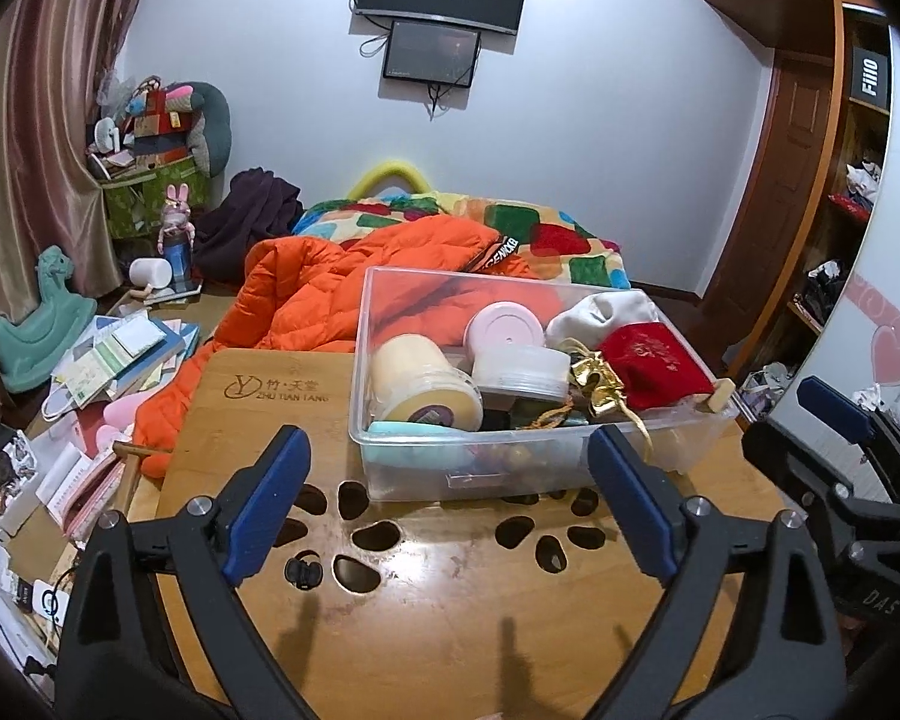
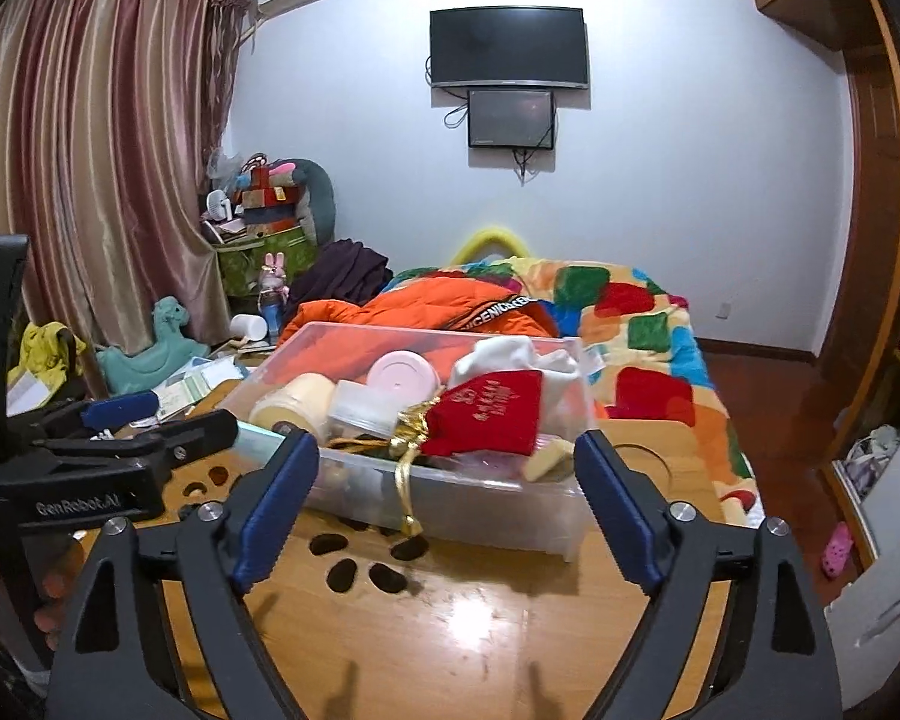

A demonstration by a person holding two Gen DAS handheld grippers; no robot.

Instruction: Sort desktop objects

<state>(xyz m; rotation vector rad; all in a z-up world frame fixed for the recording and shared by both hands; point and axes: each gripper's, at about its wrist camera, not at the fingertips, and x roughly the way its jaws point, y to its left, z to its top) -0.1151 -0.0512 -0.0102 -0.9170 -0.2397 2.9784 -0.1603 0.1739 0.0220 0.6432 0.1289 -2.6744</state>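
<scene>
Bin (image 1: 510,468) bottom contents obscured.

A: How's the light in my two cams?

B: Bright, even indoor light from overhead, cool white on the wall (image 2: 660,192).

A: Glare?

B: Yep, a white sheen on the table (image 2: 468,606) in my right cam, softer sheen on it (image 1: 450,576) in the left. The box (image 1: 534,468) front shines a bit too.

A: Shadows?

B: Thin finger shadows near the bottom edge, both views, fairly sharp.

A: Distortion?

B: Heavy fisheye: curtain (image 2: 90,150) and wardrobe (image 2: 870,180) bow hard, black vignette in the corners.

A: Focus?

B: Center's crisp, logo on the table readable. Edges go soft w/ slight smear, esp. far right of left cam.
</scene>
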